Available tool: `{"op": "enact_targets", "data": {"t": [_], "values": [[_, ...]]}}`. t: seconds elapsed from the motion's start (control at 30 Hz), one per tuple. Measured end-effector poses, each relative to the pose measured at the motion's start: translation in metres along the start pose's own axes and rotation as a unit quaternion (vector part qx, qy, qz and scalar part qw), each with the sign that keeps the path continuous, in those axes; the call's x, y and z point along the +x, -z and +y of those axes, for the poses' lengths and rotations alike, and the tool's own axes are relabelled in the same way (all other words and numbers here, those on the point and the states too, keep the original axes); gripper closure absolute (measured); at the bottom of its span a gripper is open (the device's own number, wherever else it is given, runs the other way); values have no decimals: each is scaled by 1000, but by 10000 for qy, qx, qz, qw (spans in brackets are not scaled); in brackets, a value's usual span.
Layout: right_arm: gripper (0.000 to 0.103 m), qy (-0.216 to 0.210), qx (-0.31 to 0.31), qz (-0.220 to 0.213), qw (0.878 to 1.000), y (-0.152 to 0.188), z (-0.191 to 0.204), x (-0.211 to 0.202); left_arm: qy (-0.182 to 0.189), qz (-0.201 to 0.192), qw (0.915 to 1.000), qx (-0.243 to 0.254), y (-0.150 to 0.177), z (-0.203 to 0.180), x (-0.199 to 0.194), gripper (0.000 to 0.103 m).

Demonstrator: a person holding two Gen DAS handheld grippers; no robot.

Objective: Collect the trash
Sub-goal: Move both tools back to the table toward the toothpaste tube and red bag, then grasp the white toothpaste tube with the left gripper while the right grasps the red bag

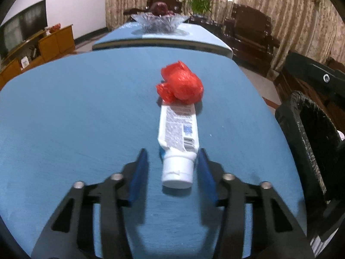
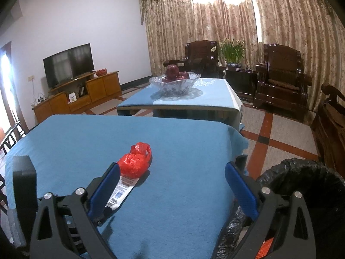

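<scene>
From the left wrist view, my left hand-held gripper (image 1: pixel 172 168) is low over the table (image 1: pixel 75 118) with its blue pads either side of the white cap (image 1: pixel 177 171) of a squeezed tube (image 1: pixel 178 133) lying at centre frame; the right-hand pad looks to be at or just beside the cap, the left-hand one has a clear gap, so I'd call it released, not yet gripping. The tube points away from me, its flat crimped end tucked under or against a crumpled red plastic bag (image 1: pixel 181 84) just above it in the frame. I judge the tube light and mostly empty: the body is soft and will buckle or squirm if pinched, and the glossy surface may slip. The cap and shoulder are the stiff part, so I'd take hold there, across the cap's width. The red bag should be almost weightless and springy, liable to drag along when the tube lifts. In the right wrist view my right hand-held gripper (image 2: pixel 172 187) is spread wide and empty, hanging over the near table edge, with the black-lined trash bin (image 2: pixel 301 185) at lower right, close beside the table, a short carry away.
</scene>
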State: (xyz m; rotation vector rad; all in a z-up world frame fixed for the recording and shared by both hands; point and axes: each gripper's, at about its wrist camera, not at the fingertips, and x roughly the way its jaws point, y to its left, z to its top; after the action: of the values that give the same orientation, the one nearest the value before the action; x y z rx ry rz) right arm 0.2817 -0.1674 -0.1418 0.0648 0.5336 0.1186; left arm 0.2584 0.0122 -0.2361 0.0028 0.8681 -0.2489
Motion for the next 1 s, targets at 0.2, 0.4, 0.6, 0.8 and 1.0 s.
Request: {"op": "enact_targets", "data": {"t": [0.2,0.4,0.6,0.8,1.0], "values": [[8,-36,-21,87,10000,4,2,5,12,-197,9998,-73,2,2,-11,70],[8,-121,-89,150,9998,6,12,11,-128,-567,9982,-130,5,13,-47,71],[8,-231,-114,218,9994,5,21,22,-513,-801,9945,-438,13,43,-82,71],[8,-307,-144,312,9989,3,43,47,-867,-932,9894,-693,6,74,-83,71],[12,-252,-157,505,9983,3,59,81,-962,-886,9881,-808,-4,90,-69,71]]}}
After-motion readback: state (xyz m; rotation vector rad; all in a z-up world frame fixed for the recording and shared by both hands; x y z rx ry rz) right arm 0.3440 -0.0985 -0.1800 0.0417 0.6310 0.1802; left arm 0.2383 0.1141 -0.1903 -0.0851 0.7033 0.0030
